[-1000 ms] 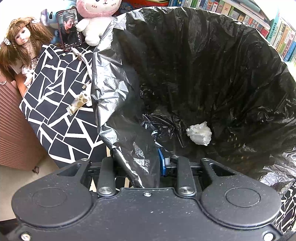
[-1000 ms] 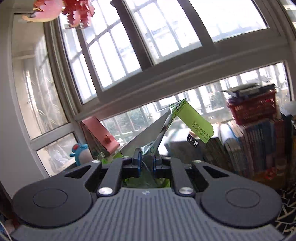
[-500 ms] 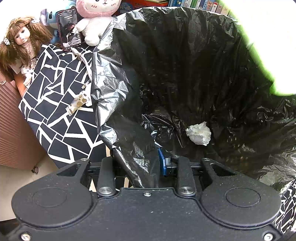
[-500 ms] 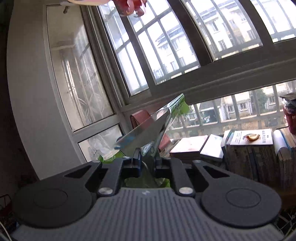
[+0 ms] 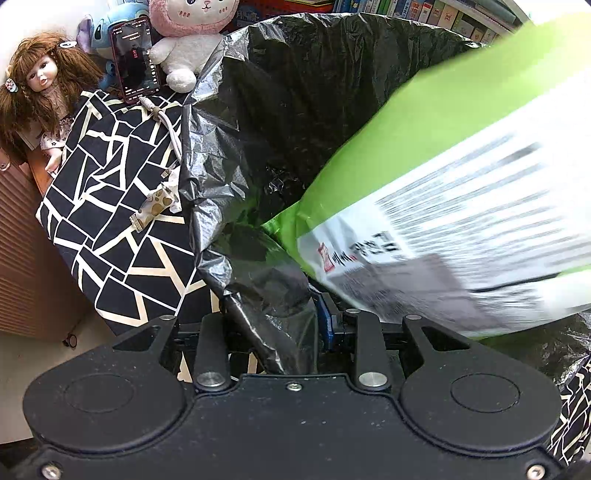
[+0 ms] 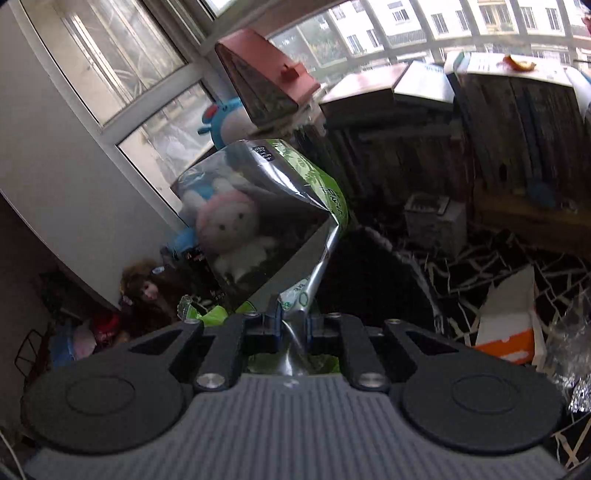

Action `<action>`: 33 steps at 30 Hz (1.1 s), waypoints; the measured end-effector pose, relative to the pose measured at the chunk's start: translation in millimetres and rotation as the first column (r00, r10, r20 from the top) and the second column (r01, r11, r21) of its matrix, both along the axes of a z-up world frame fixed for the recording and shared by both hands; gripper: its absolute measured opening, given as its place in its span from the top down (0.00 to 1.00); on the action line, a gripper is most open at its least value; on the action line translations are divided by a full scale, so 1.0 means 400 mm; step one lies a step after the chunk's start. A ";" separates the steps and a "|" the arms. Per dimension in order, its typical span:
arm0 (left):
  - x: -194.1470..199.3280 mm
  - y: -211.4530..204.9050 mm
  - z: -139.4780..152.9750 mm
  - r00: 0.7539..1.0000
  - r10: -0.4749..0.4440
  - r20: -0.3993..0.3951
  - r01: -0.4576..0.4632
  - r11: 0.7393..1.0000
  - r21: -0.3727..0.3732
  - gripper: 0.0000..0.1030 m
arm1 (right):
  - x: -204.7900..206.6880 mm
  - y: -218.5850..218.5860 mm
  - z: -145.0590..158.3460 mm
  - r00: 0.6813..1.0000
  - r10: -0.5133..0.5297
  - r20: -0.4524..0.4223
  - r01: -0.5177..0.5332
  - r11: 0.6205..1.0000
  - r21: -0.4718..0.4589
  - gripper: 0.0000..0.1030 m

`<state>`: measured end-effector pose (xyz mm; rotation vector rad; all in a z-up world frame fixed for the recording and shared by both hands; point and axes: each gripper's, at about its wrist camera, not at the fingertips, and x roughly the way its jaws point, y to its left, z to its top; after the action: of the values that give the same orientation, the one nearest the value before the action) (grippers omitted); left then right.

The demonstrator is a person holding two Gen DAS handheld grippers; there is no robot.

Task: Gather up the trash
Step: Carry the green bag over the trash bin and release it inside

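Daylit room corner. Tall white-framed grid windows (image 6: 122, 70) curve around a pale plaster wall (image 6: 48, 177), with apartment blocks visible outside. A black-and-cream cracked-pattern cloth (image 5: 110, 206) covers the surface; upright rows of books (image 6: 509, 122) line its far side. A brown-haired doll (image 5: 37, 92), a pink-and-white plush toy (image 5: 192, 33) and a brown ribbed panel (image 5: 22, 258) stand at left.
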<state>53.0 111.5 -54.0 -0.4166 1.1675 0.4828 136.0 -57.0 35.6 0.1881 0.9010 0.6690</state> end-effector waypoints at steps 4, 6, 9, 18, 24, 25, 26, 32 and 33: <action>0.001 -0.001 0.000 1.000 0.000 0.000 0.000 1.000 0.001 0.73 | 0.017 0.030 -0.061 0.997 0.021 -0.076 -0.027 0.996 -0.081 0.84; 0.001 0.000 0.000 1.000 0.000 0.000 0.000 1.000 0.001 0.72 | 0.022 0.043 -0.084 0.994 0.029 -0.109 -0.041 0.992 -0.115 0.83; 0.001 0.000 0.000 1.000 0.001 0.001 -0.001 1.000 0.000 0.72 | 0.037 0.061 -0.108 0.988 0.031 -0.152 -0.054 0.986 -0.155 0.83; 0.002 -0.001 0.000 1.000 0.001 0.001 -0.001 1.000 0.000 0.72 | 0.092 0.111 -0.154 0.969 -0.002 -0.247 -0.062 0.966 -0.250 0.83; 0.005 -0.002 0.000 1.000 0.002 0.002 -0.002 1.000 -0.002 0.72 | 0.119 0.142 -0.199 0.957 -0.023 -0.290 -0.073 0.945 -0.318 0.81; 0.004 -0.002 0.000 1.000 0.002 0.003 -0.002 1.000 -0.003 0.72 | 0.122 0.148 -0.207 0.955 -0.021 -0.294 -0.080 0.942 -0.326 0.81; 0.005 -0.002 0.000 1.000 0.003 0.003 -0.003 1.000 -0.003 0.72 | 0.124 0.153 -0.214 0.954 -0.019 -0.300 -0.086 0.939 -0.333 0.79; 0.005 -0.002 0.000 1.000 0.003 0.005 -0.003 1.000 -0.006 0.71 | 0.131 0.163 -0.266 0.940 -0.038 -0.339 -0.096 0.924 -0.370 0.75; 0.004 -0.002 0.000 1.000 0.003 0.005 -0.003 1.000 -0.006 0.71 | 0.132 0.162 -0.274 0.937 -0.042 -0.347 -0.098 0.922 -0.375 0.74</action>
<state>54.7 110.8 -54.0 -0.4243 1.1635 0.4810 188.7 7.9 -73.8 -0.0666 1.3647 0.4760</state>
